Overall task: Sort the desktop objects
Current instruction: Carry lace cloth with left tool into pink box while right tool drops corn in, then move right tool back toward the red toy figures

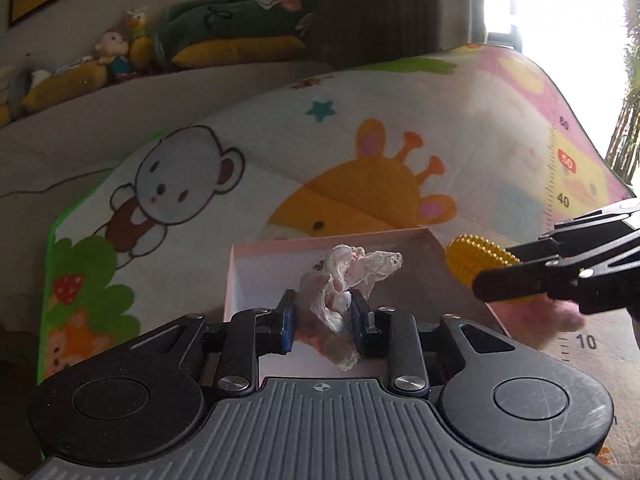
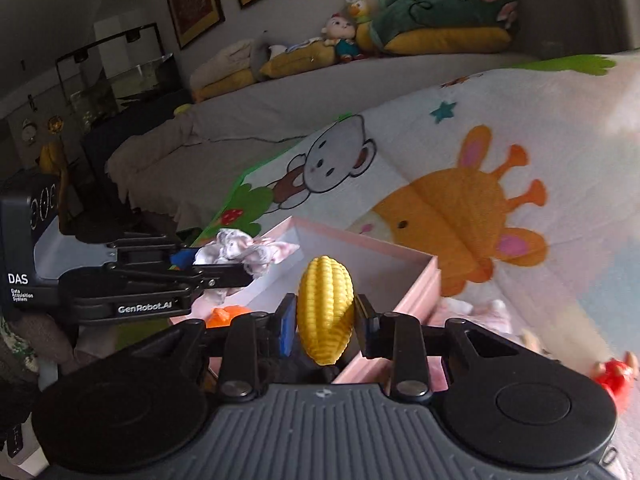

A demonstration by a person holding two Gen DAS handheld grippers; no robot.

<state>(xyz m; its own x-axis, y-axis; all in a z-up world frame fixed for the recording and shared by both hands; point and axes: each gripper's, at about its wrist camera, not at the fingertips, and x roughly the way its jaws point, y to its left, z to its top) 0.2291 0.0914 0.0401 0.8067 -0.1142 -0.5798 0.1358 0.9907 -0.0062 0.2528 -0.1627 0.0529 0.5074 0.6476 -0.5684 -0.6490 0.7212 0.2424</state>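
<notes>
Left gripper (image 1: pixel 323 312) clamps lace scrunchie (image 1: pixel 344 280) over pink box (image 1: pixel 456 280); right gripper (image 2: pixel 325 322) pinches toy corn (image 2: pixel 326 312) at box's 6 o'clock rim. Neither dropped; red toy (image 2: pixel 614 378) at 4 o'clock remains.

The left gripper (image 1: pixel 323 312) points forward with its fingers pinched together around something held between the pads. The right gripper (image 2: pixel 325 322) is likewise clamped, angled in from the right.
</notes>
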